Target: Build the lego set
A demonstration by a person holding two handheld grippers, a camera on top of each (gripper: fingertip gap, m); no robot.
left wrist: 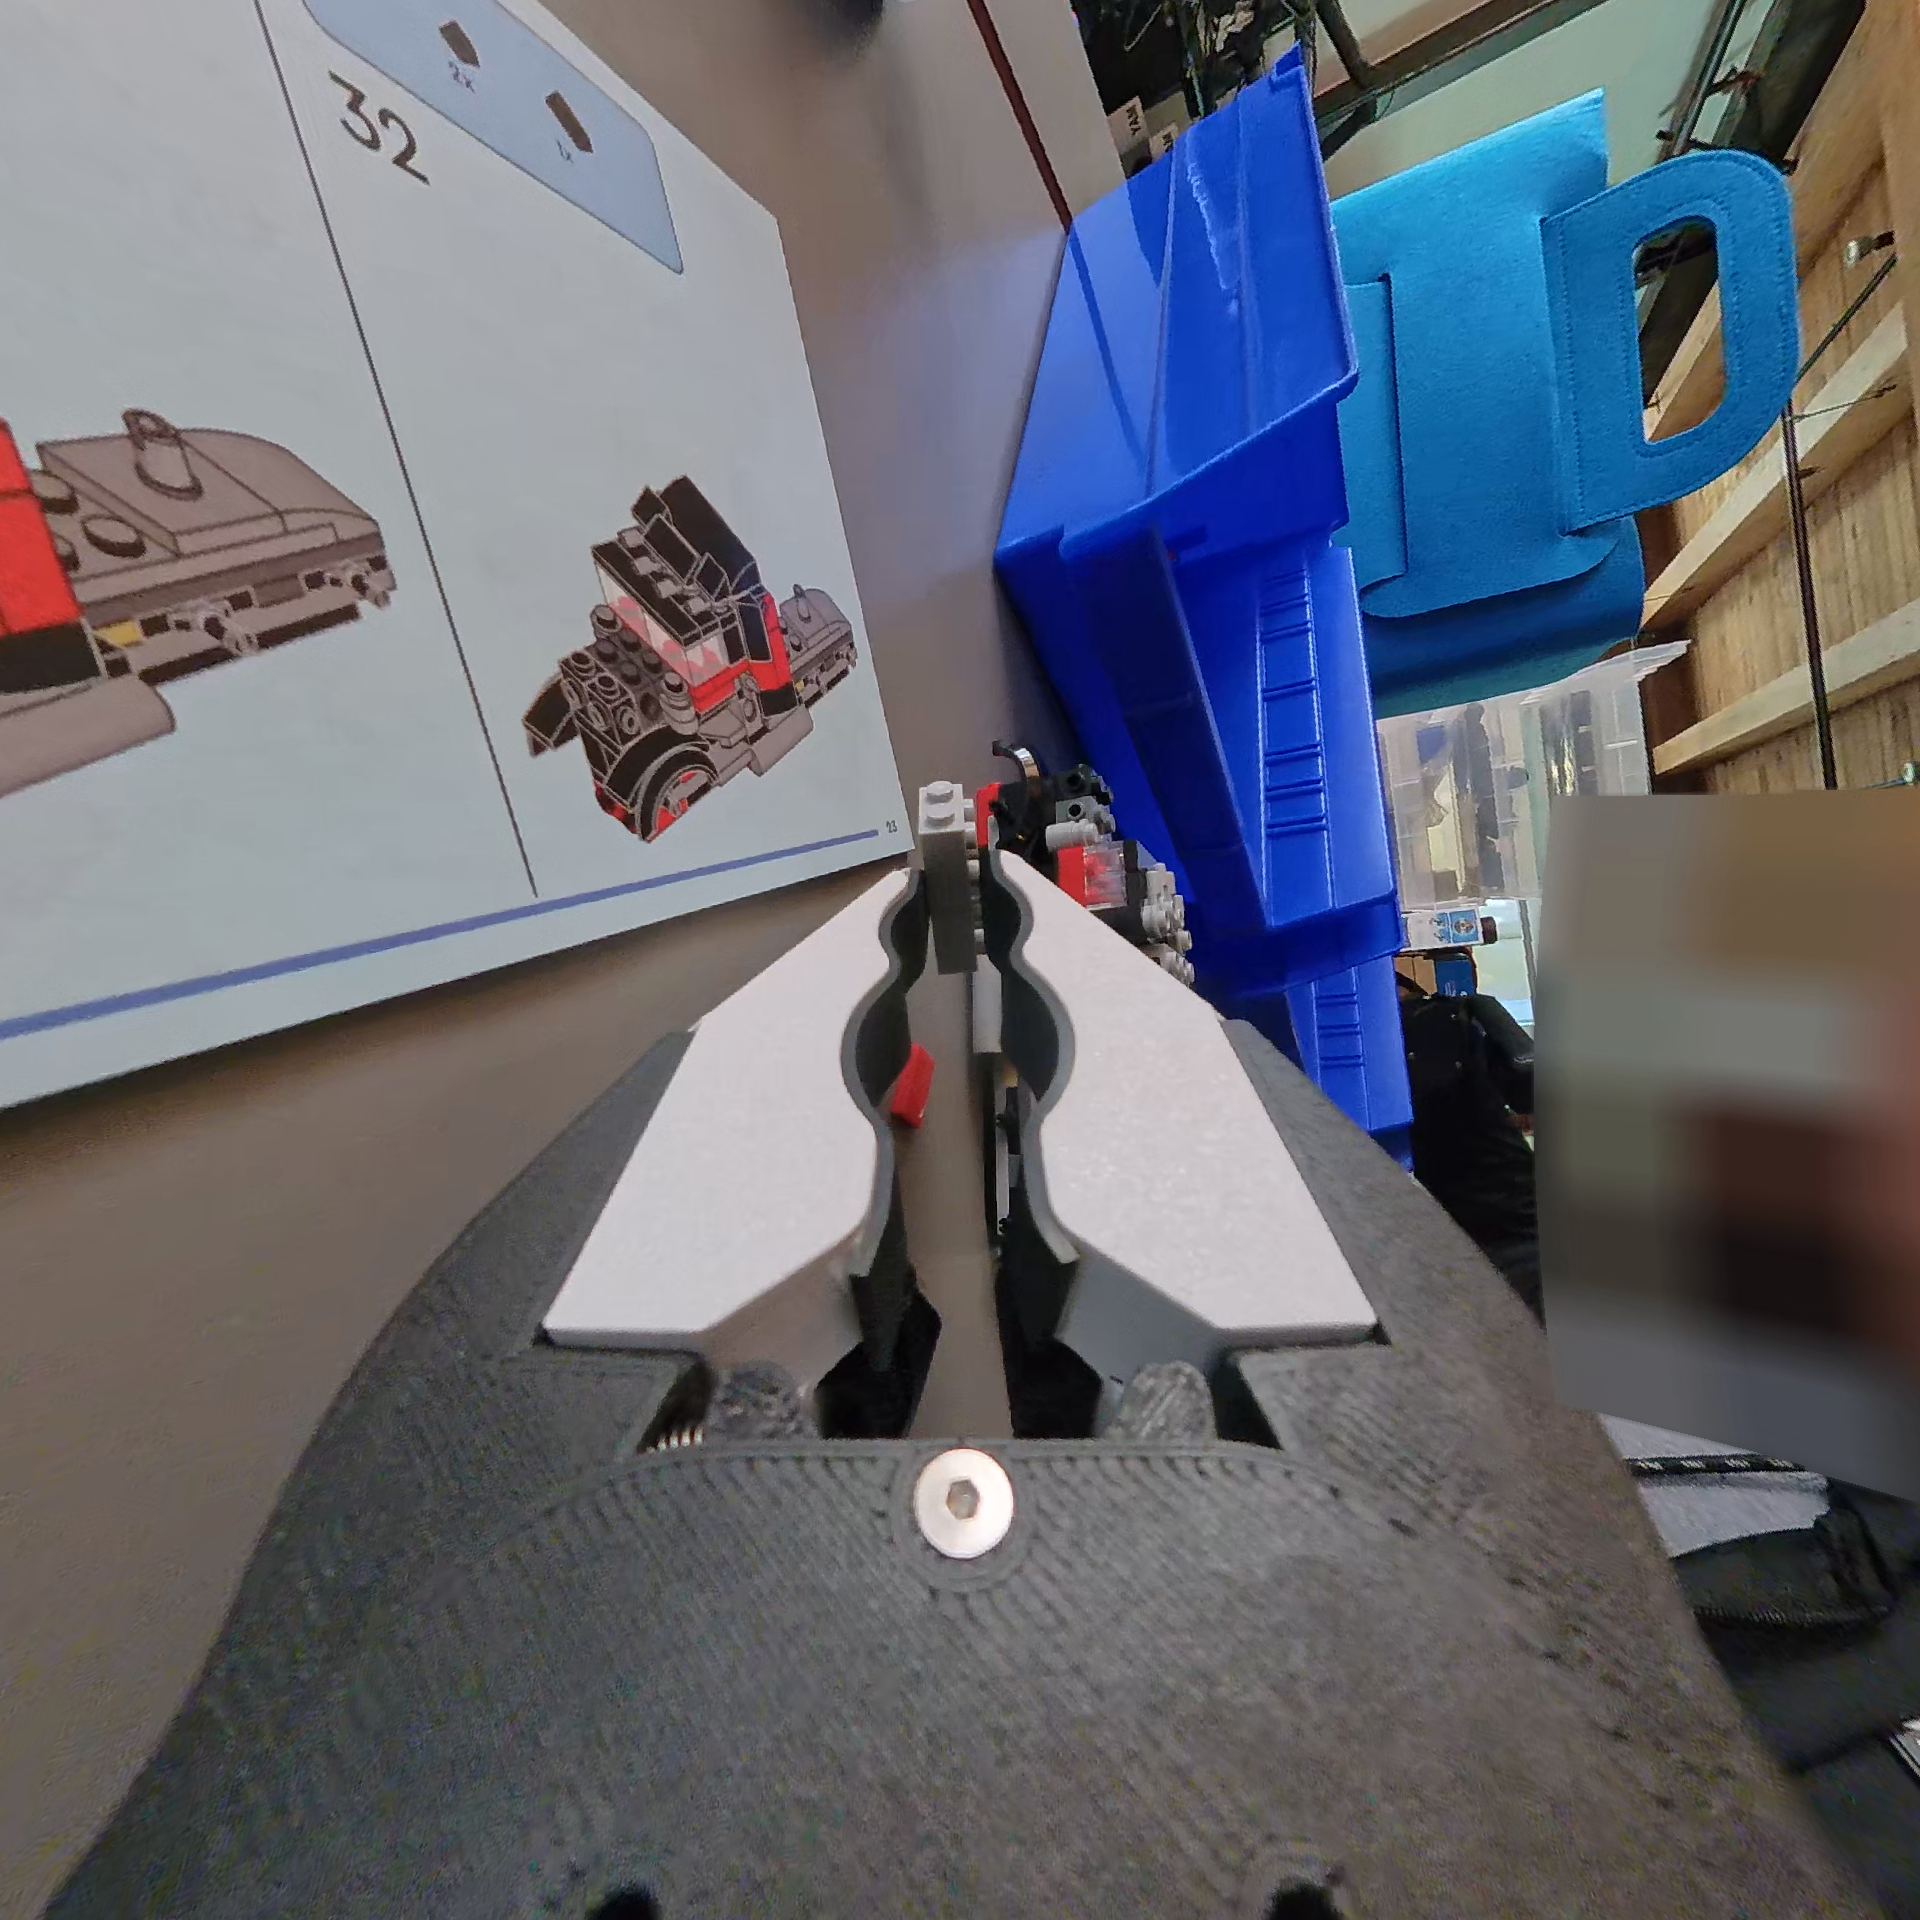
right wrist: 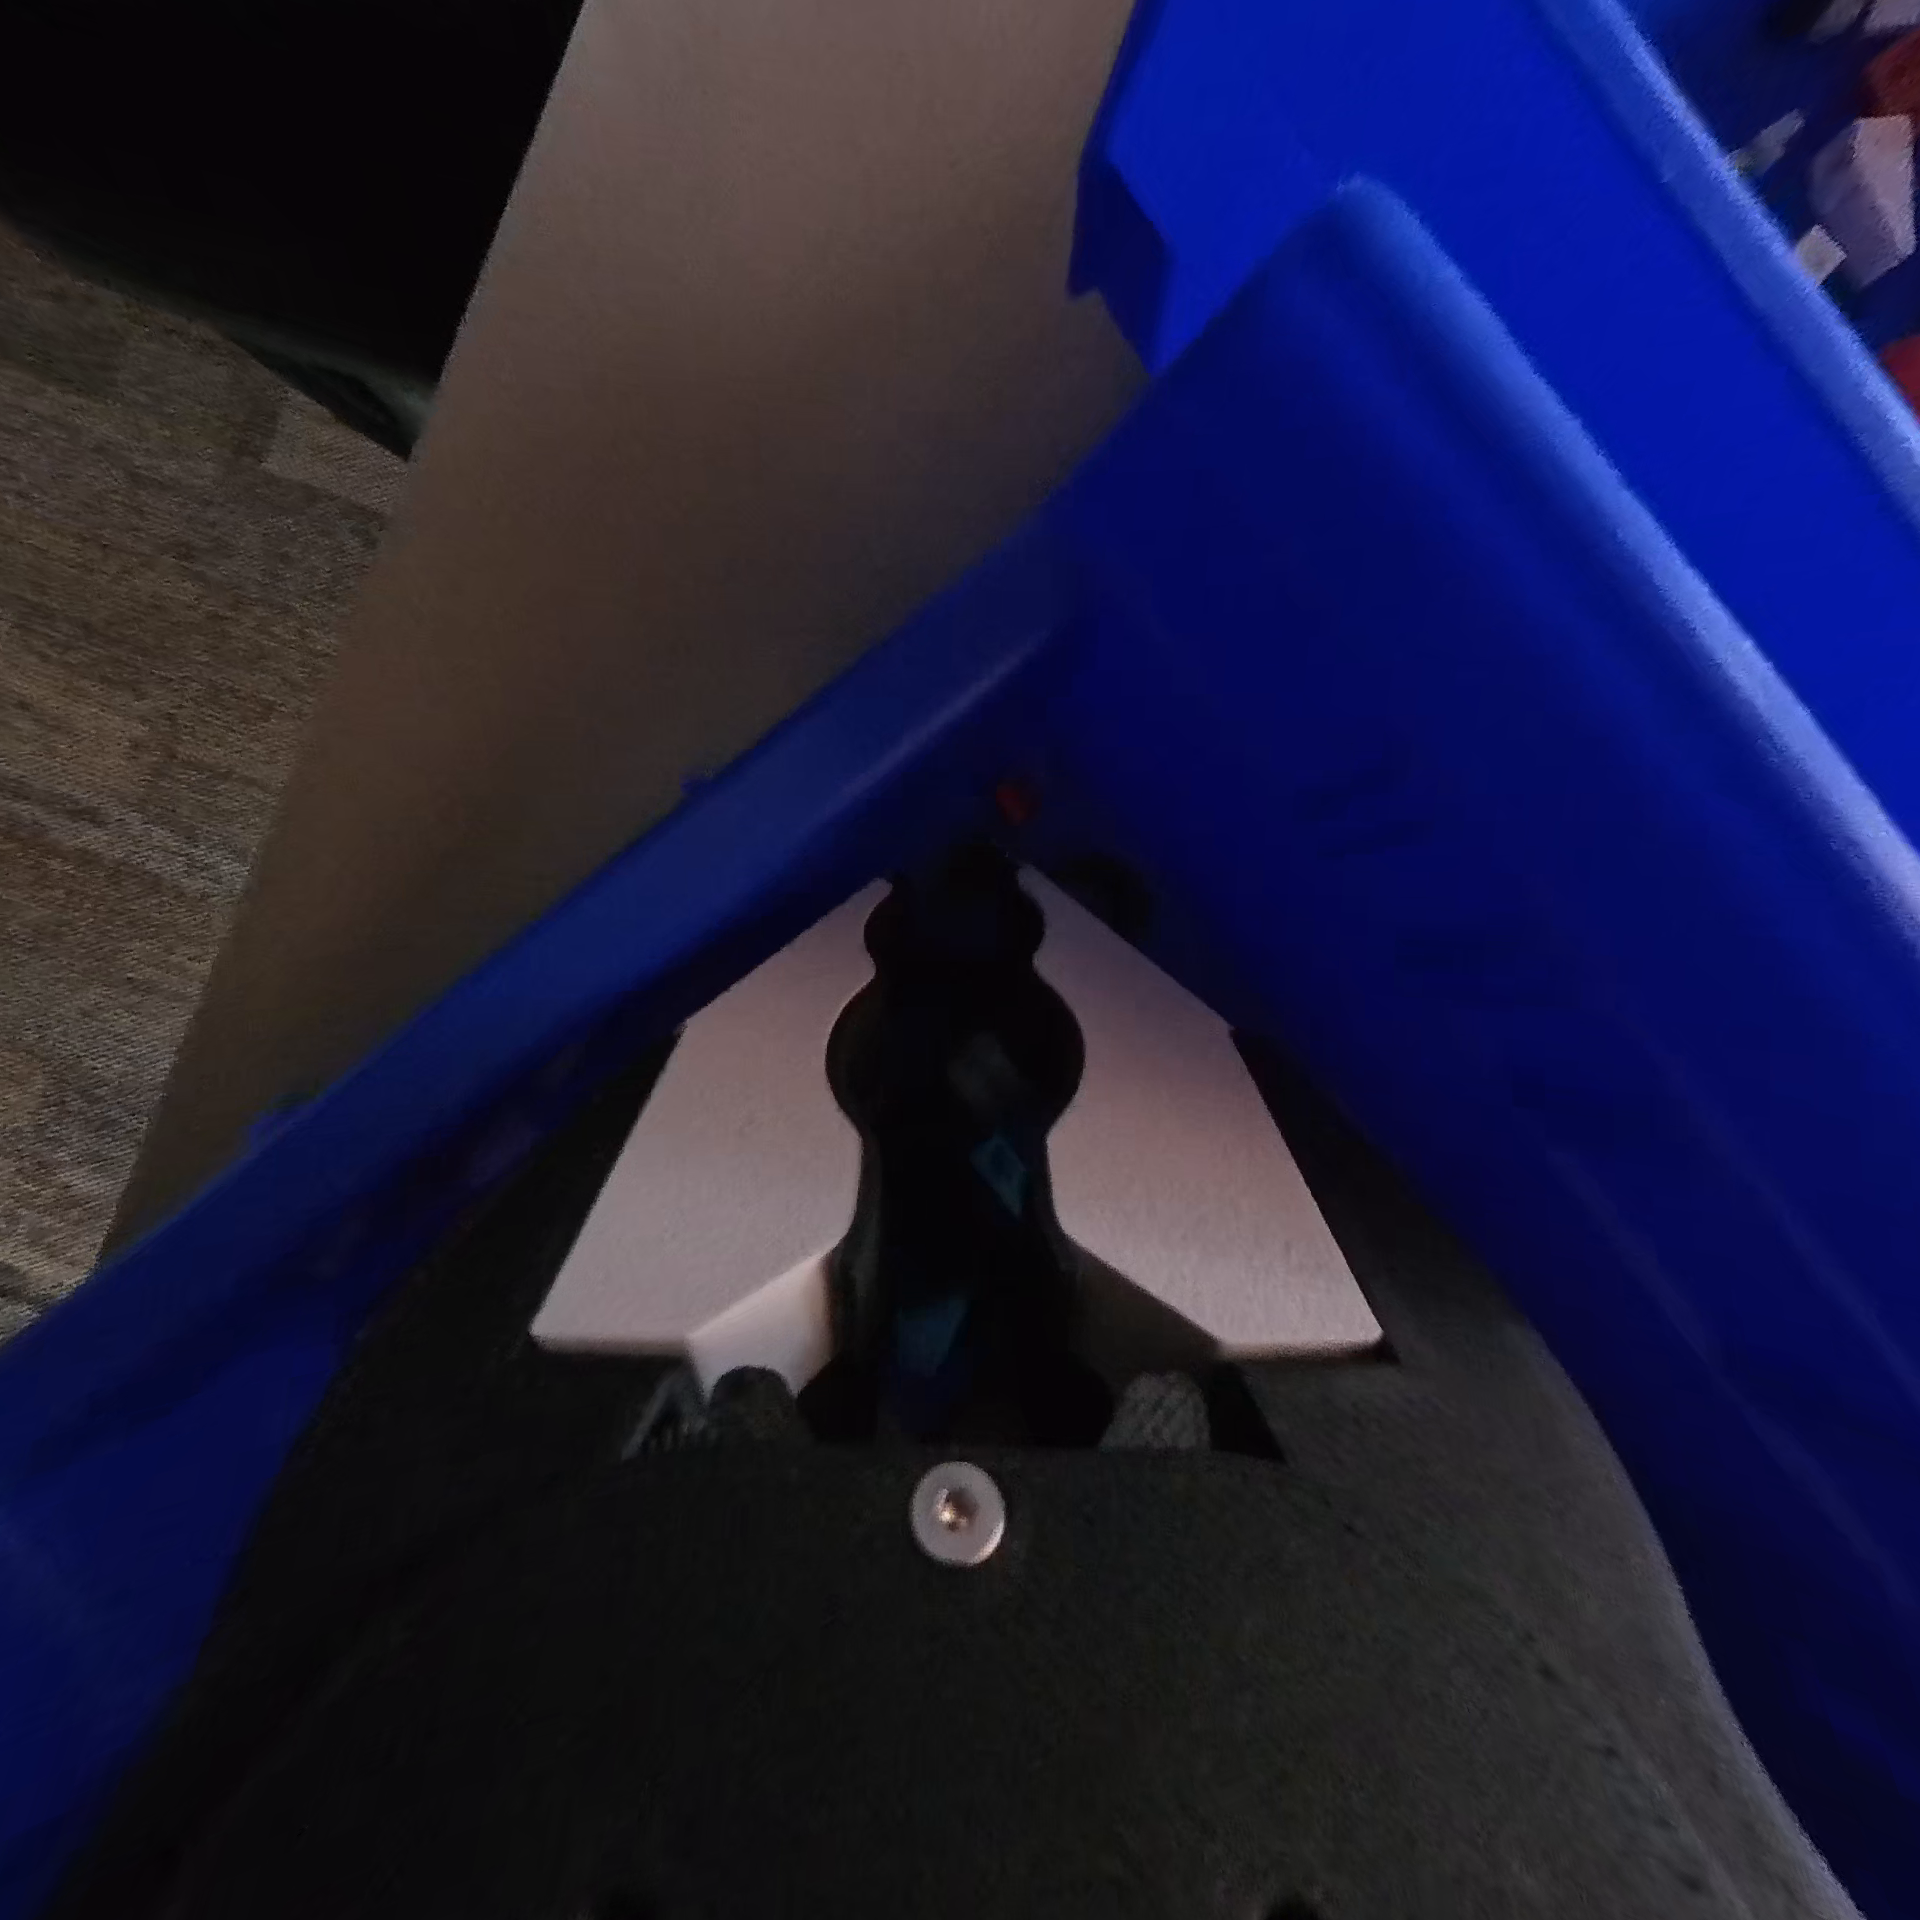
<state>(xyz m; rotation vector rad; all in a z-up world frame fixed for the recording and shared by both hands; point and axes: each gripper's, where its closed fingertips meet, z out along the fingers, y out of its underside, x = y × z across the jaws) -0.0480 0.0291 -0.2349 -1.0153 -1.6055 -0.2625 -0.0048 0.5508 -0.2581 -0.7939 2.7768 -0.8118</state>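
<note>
My left gripper (left wrist: 956, 883) is shut on a small grey lego brick (left wrist: 948, 894) held upright at its fingertips. The brick touches the partly built black, red and grey lego model (left wrist: 1091, 862) just behind and to the right. A loose red piece (left wrist: 912, 1086) shows on the table through the gap between the fingers. The open instruction booklet (left wrist: 416, 520) lies to the left. My right gripper (right wrist: 961, 878) points at the wall of a blue bin (right wrist: 1455, 831). Its fingers are close together and the tips are in dark shadow. What lies between them is hidden.
Stacked blue bins (left wrist: 1195, 520) stand right behind the model, with a blue felt bag (left wrist: 1507, 416) beyond them. In the right wrist view the grey table (right wrist: 727, 416) ends at the left, with carpet floor (right wrist: 156, 623) below. A person stands at the right. Spacing between my two grippers at the tips: around 55 cm.
</note>
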